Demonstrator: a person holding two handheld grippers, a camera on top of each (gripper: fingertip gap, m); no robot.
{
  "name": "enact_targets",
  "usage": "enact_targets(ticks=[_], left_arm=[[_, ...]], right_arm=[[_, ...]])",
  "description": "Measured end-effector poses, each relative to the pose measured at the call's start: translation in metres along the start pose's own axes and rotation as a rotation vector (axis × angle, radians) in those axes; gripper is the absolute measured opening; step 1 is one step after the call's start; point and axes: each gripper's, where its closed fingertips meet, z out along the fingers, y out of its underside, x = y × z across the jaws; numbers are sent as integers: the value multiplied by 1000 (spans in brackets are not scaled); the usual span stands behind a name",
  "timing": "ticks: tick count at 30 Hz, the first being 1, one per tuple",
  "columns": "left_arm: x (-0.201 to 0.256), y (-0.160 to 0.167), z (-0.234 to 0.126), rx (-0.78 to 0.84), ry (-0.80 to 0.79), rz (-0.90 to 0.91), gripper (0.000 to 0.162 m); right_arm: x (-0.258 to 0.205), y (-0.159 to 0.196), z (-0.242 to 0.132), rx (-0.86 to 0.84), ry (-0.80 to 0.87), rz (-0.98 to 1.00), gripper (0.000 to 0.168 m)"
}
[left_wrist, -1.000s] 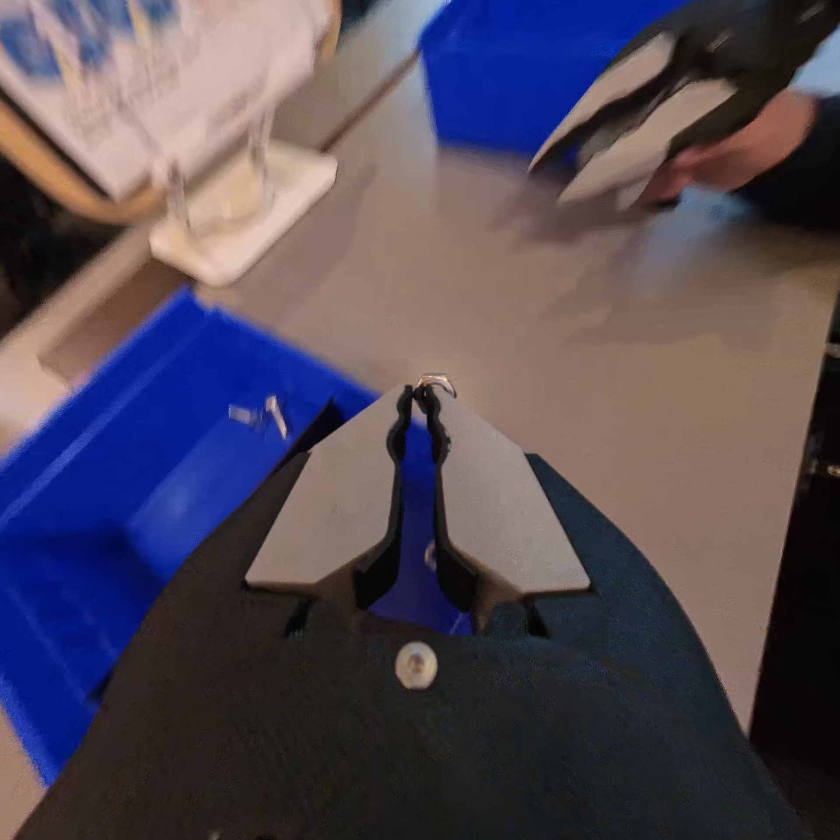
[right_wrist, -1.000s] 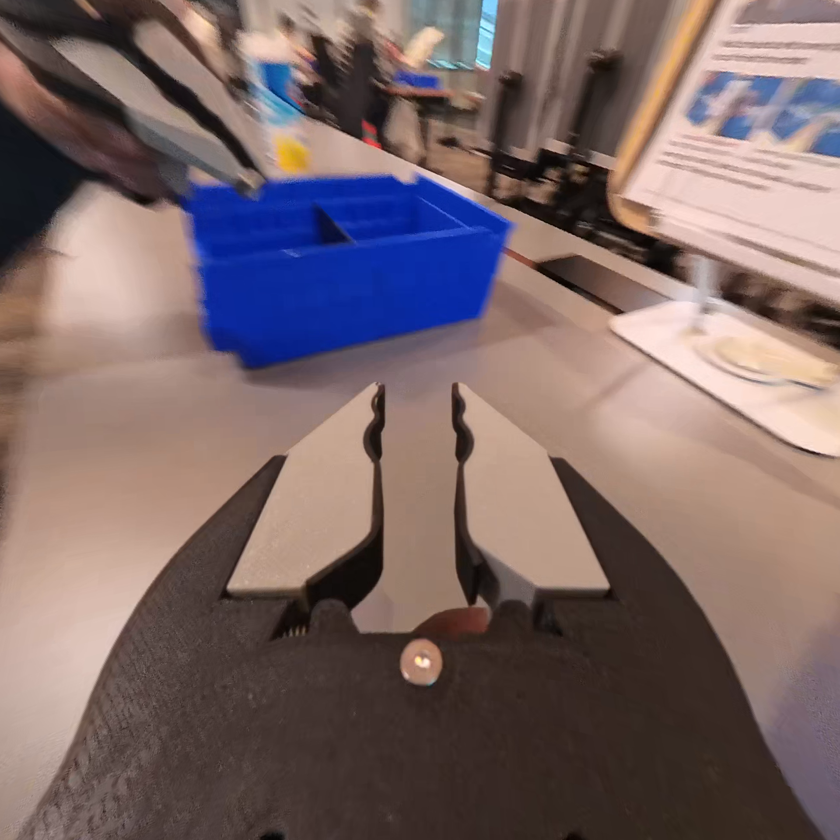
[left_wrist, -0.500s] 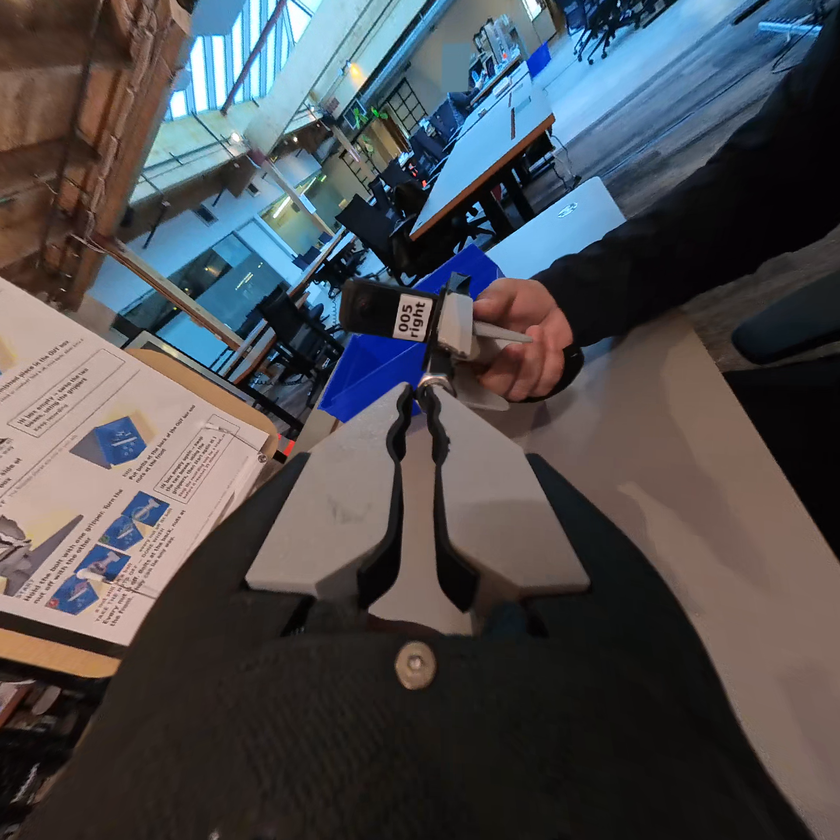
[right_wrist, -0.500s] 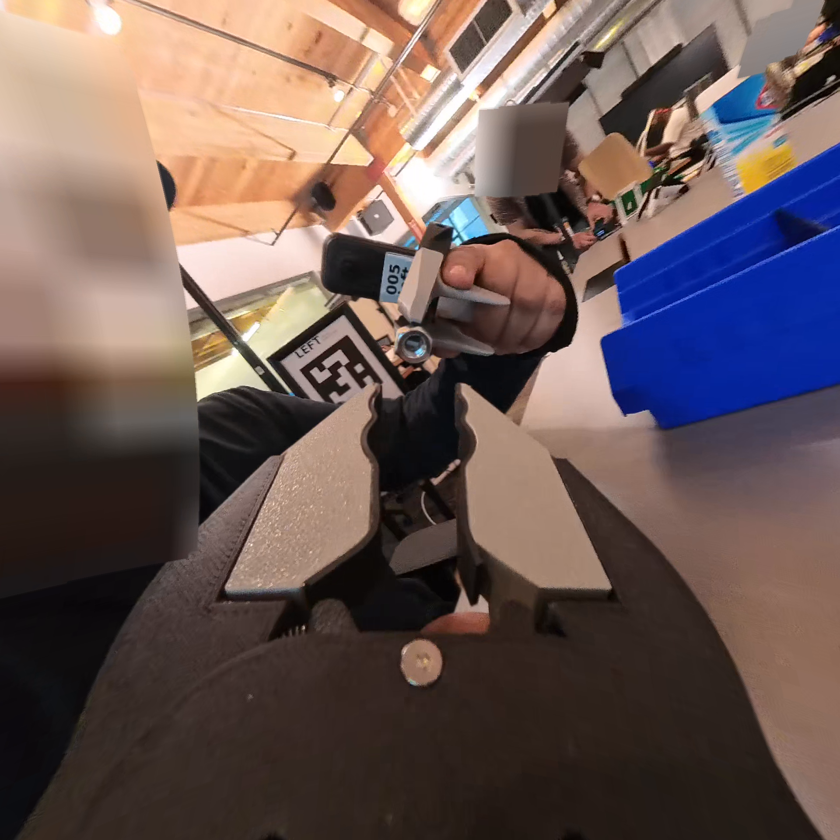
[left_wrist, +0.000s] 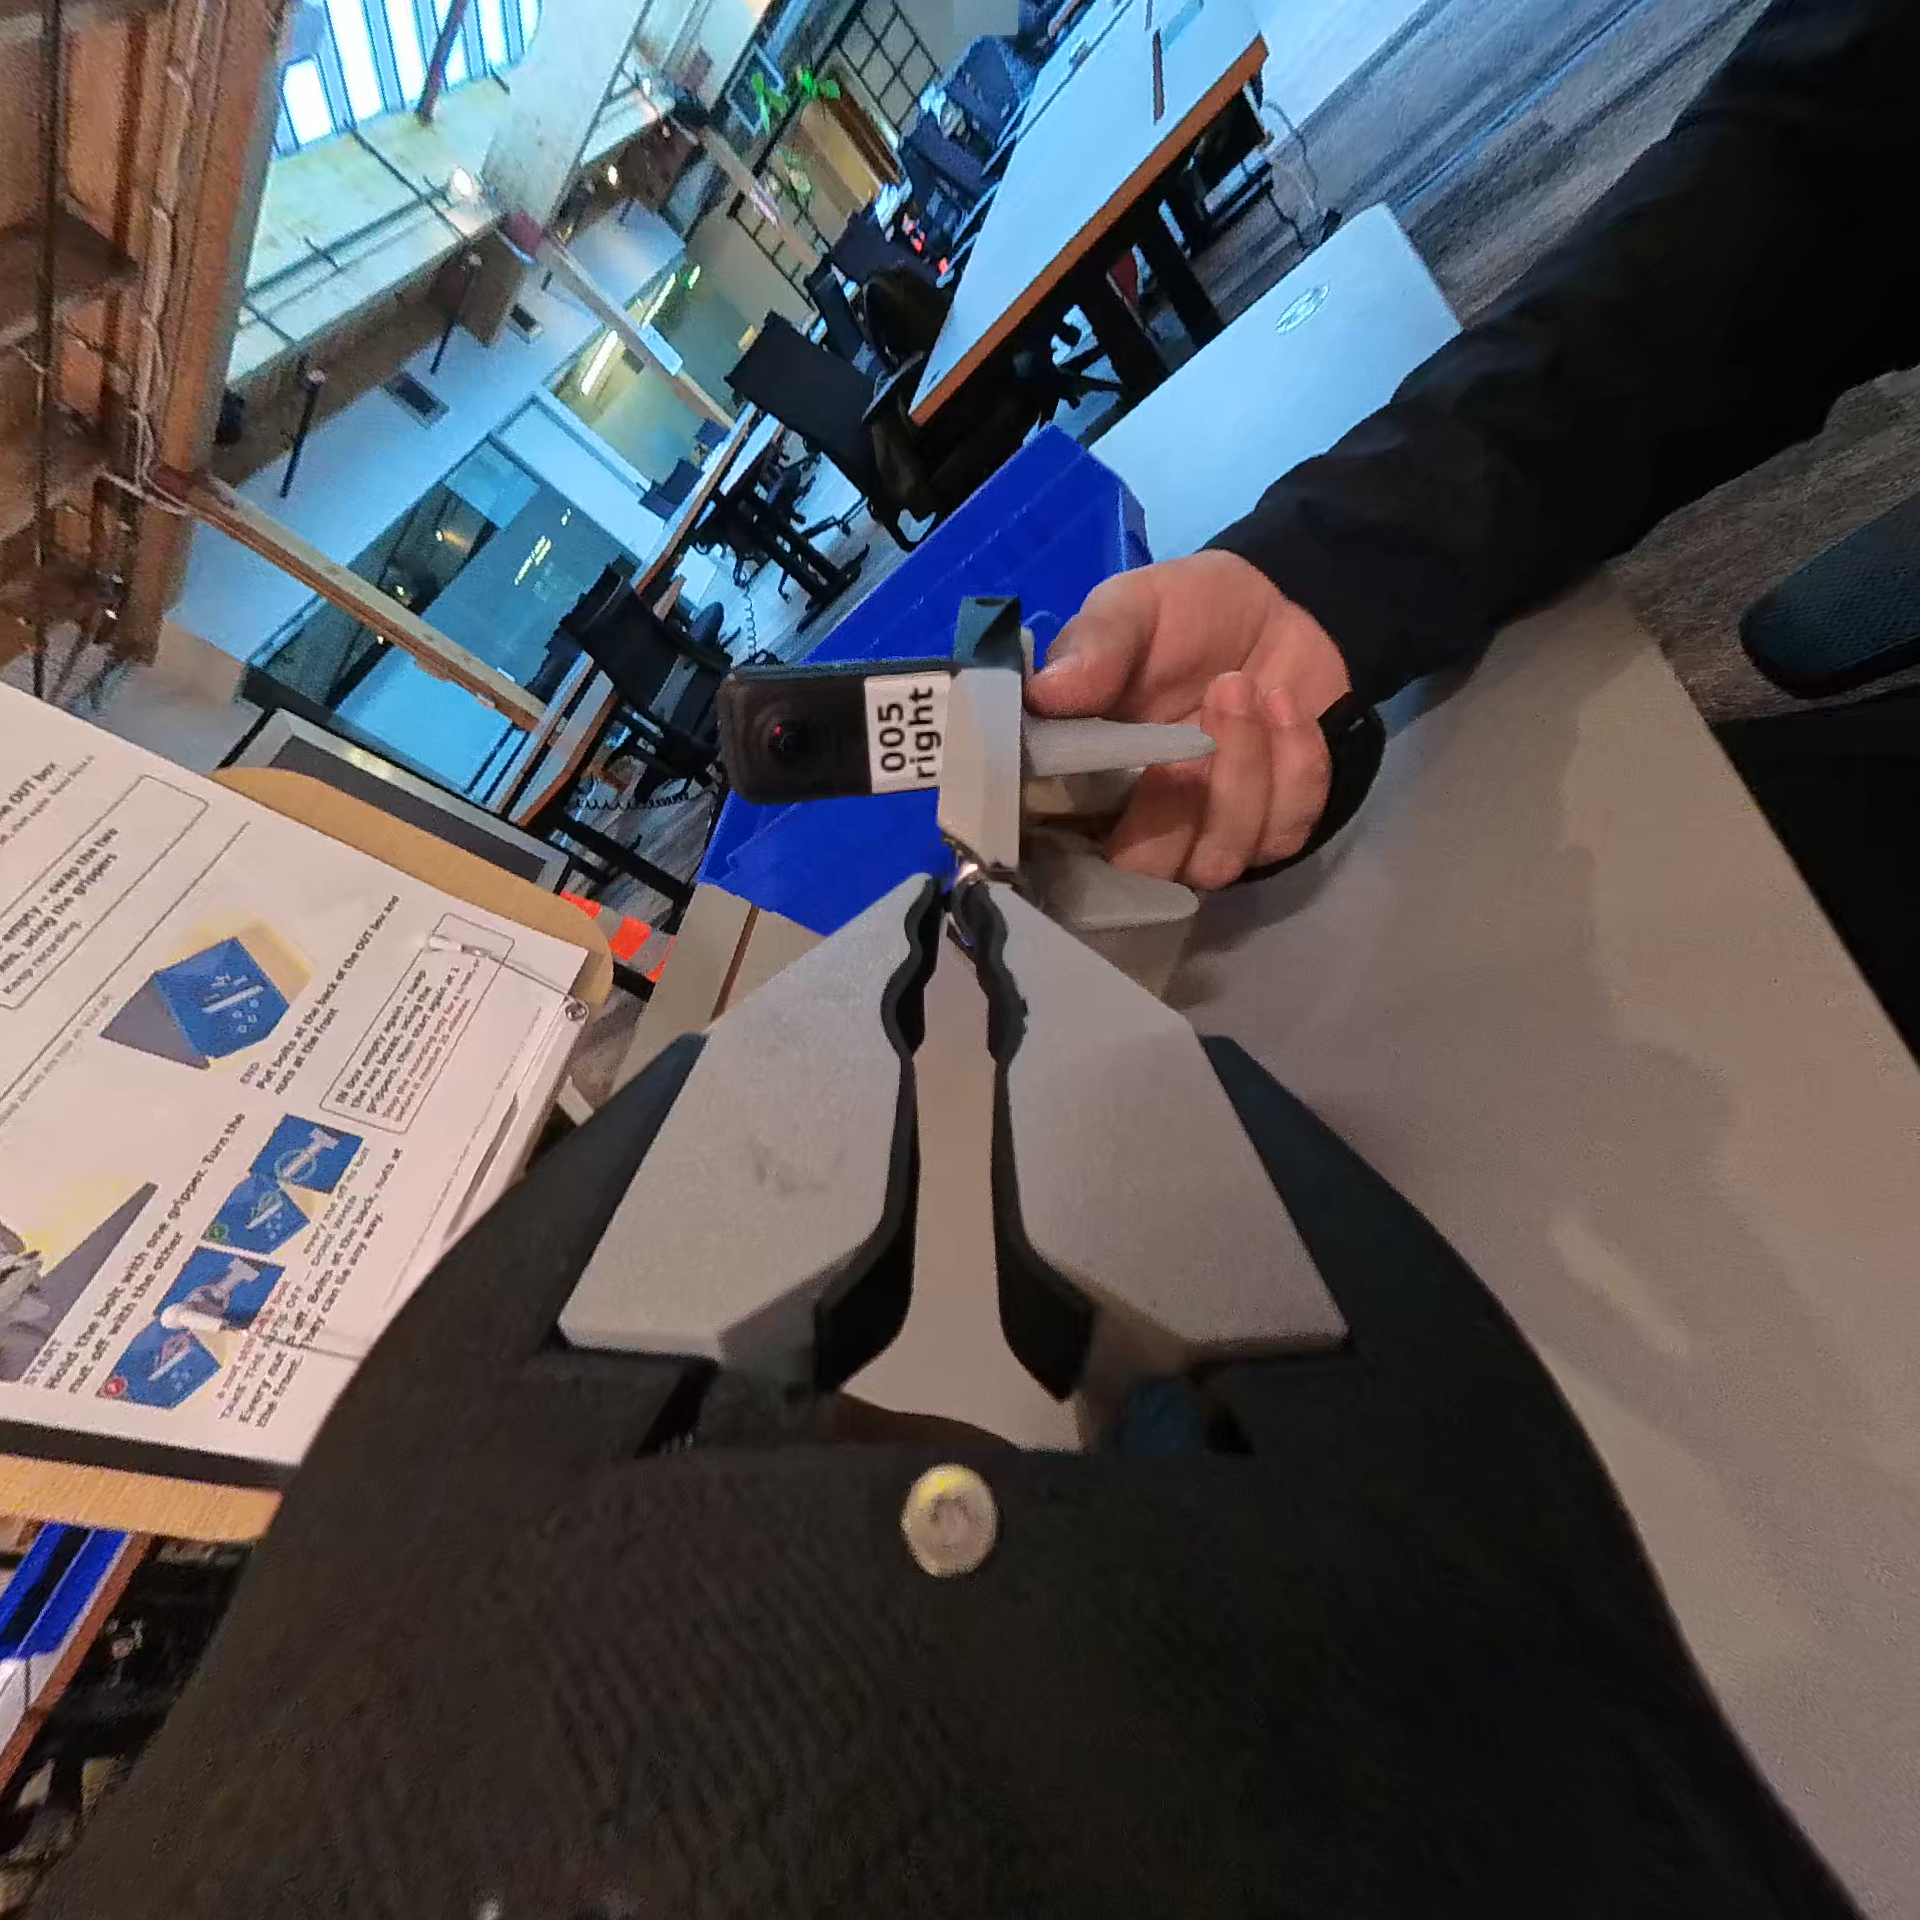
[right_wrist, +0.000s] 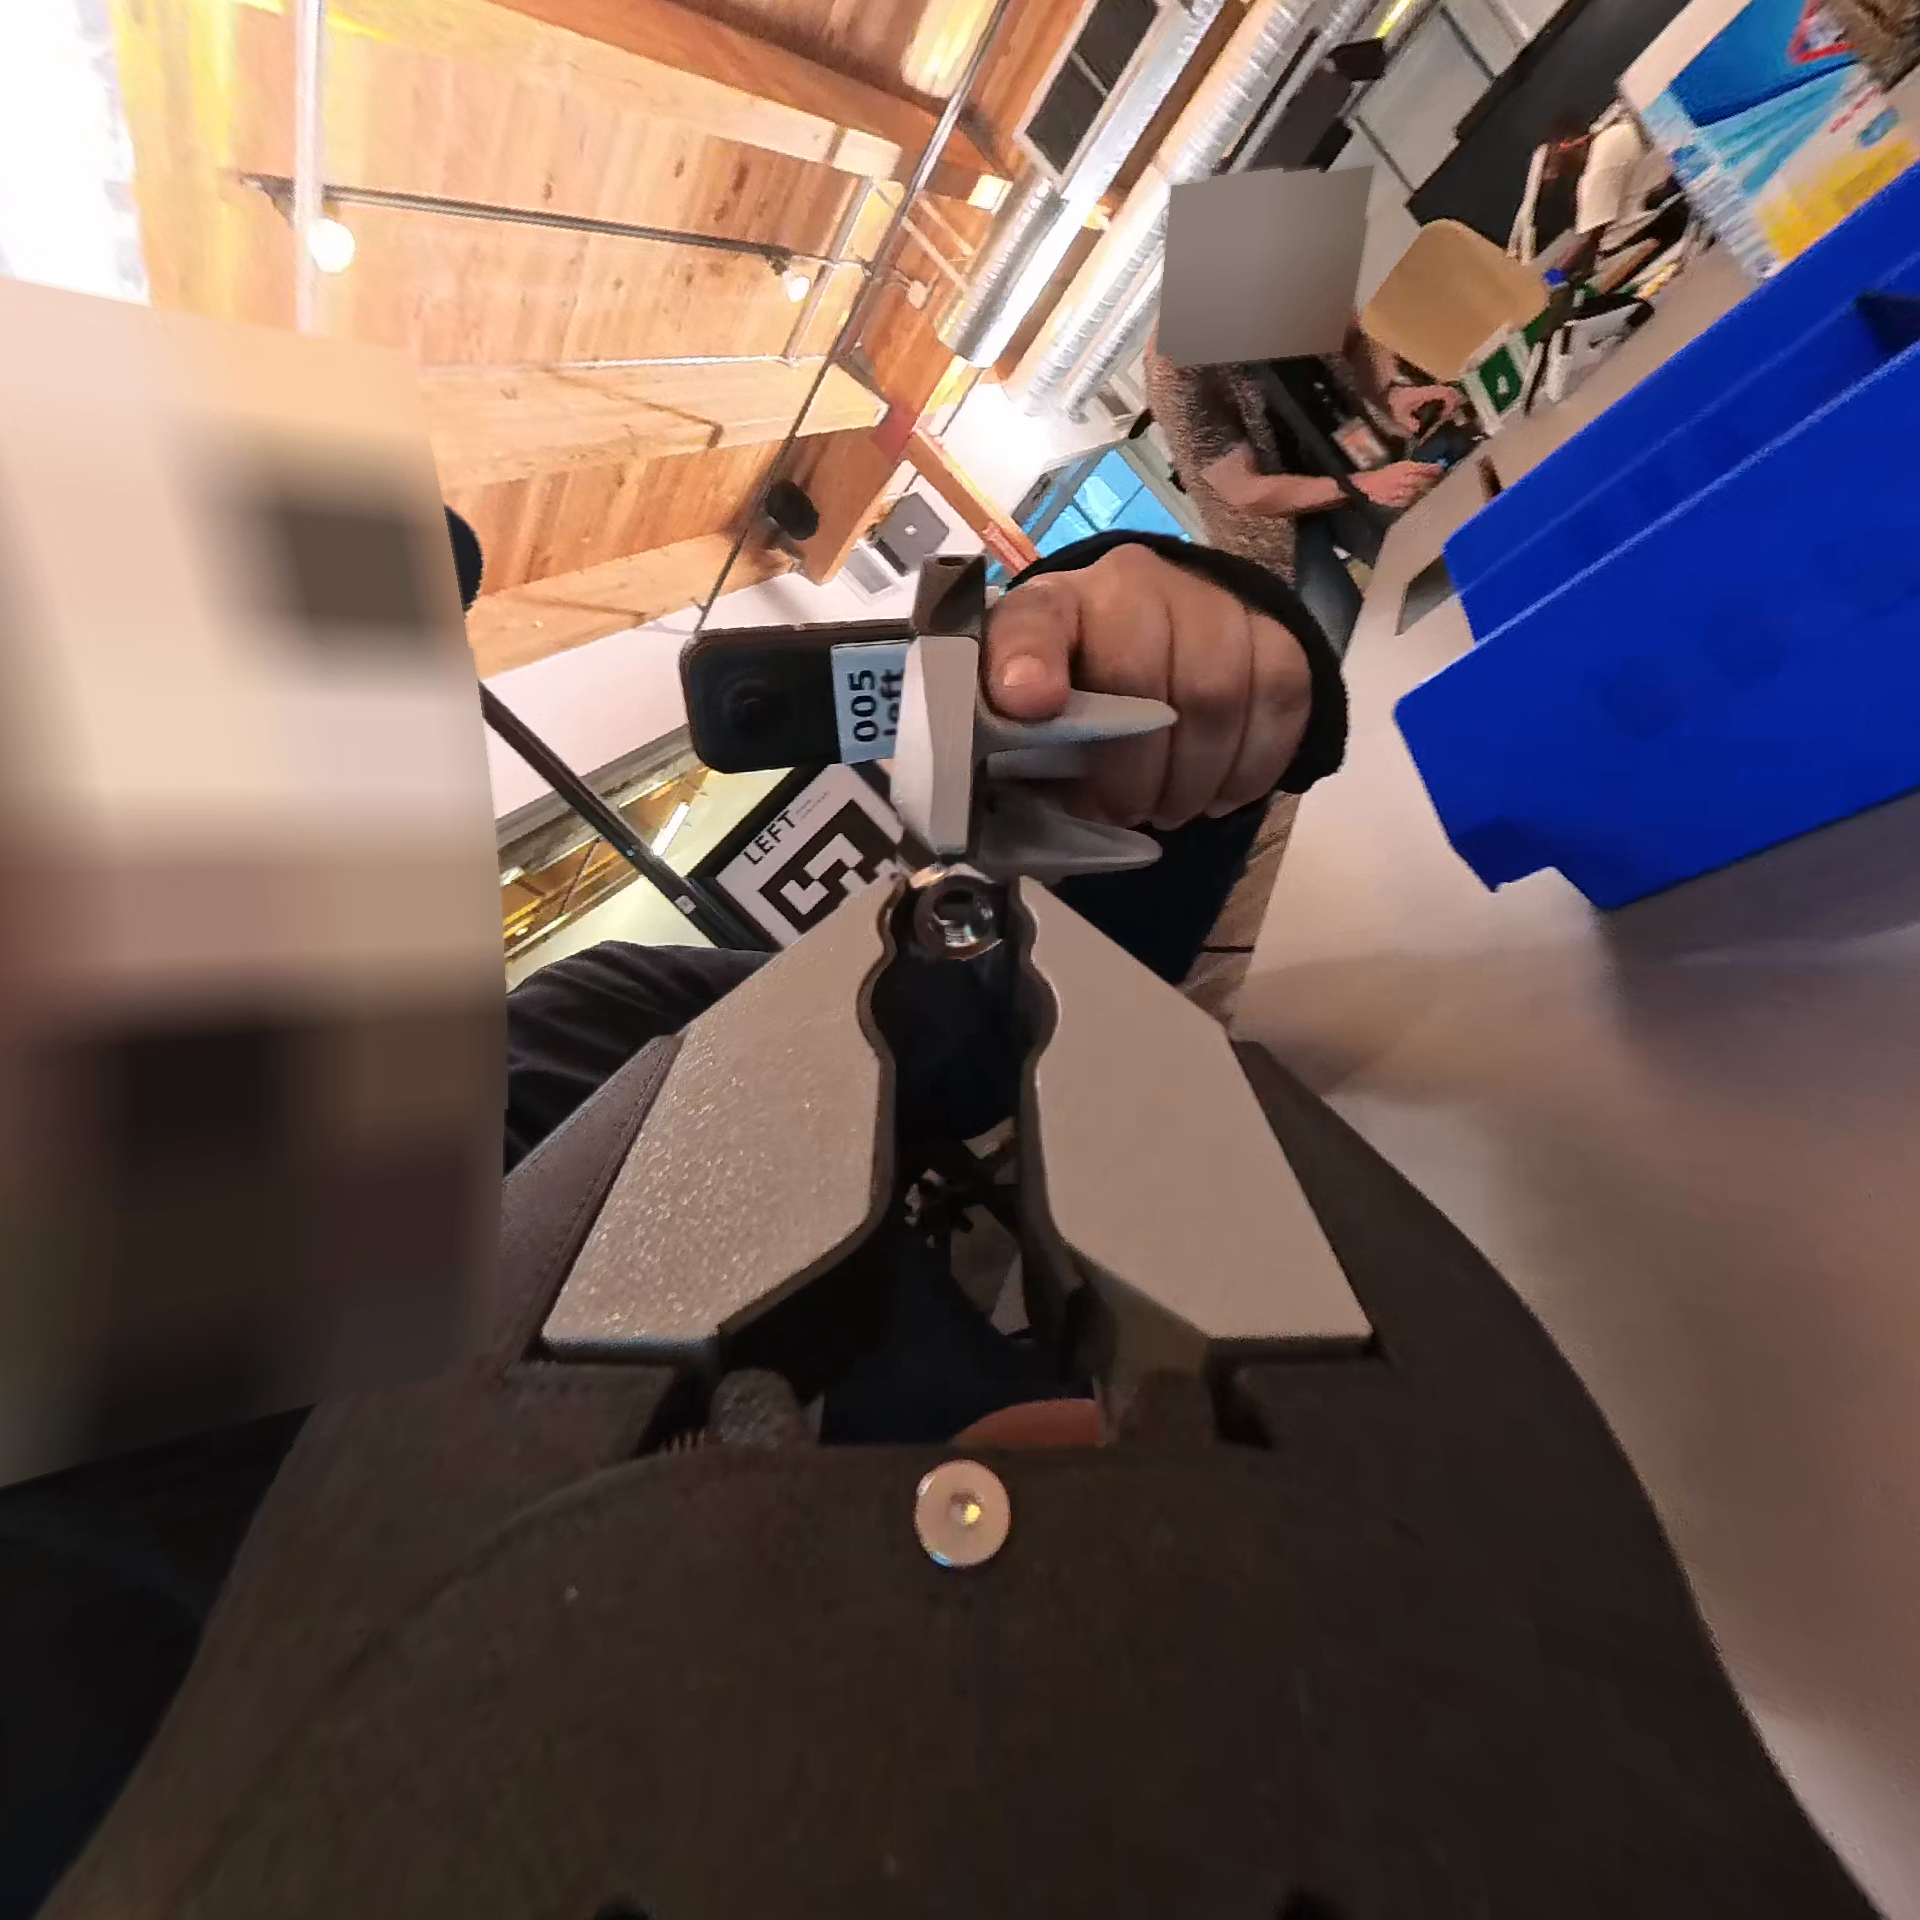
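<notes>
We see our left hand-held gripper (left_wrist: 954, 902) pinching a small metal bolt with a nut on it (left_wrist: 968, 871) at its very tips, the fingers nearly together around the thin shank. In the right wrist view the same piece shows end-on as a hex nut (right_wrist: 954, 921), sitting in the notch between the tips of our right hand-held gripper (right_wrist: 954, 921); those fingers stand close on either side of the nut and look to be touching it, though we cannot tell for sure that they grip it. The two grippers meet tip to tip above the grey worktop (left_wrist: 1558, 1039), with the bolt between them.

In the left wrist view, the hand (left_wrist: 1195, 717) holding the right gripper sits at about 1 o'clock from the tips, with a black sleeve (left_wrist: 1610, 364) running off toward 2 o'clock. A small black camera (left_wrist: 800, 732) with a white label is mounted on that gripper. A blue plastic bin (left_wrist: 935, 623) stands on the worktop just behind it, at 12 o'clock. At 9 o'clock a printed instruction sheet (left_wrist: 260, 1091) rests on a wooden board.

In the right wrist view, the hand (right_wrist: 1153, 696) holding the left gripper is at 12 o'clock, and a blue bin (right_wrist: 1714, 675) sits at 2 o'clock on the worktop.
</notes>
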Motion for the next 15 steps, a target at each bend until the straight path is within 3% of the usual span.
enact_targets(ticks=[3,6,9,12,15], left_arm=[[-1,9,-3,-43,-1,-8,15],[-11,17,-18,-85,-18,-50,25],[-66,43,-48,-216,-228,-93,11],[-115,100,-85,-478,-355,-312,7],[-131,163,-112,-749,-338,-508,15]], right_arm=[[14,-11,-10,46,100,-22,14],[44,-17,-30,31,369,-130,15],[84,-7,-59,-164,762,-327,15],[119,10,-98,-461,1132,-502,15],[136,28,-117,-680,1286,-562,14]])
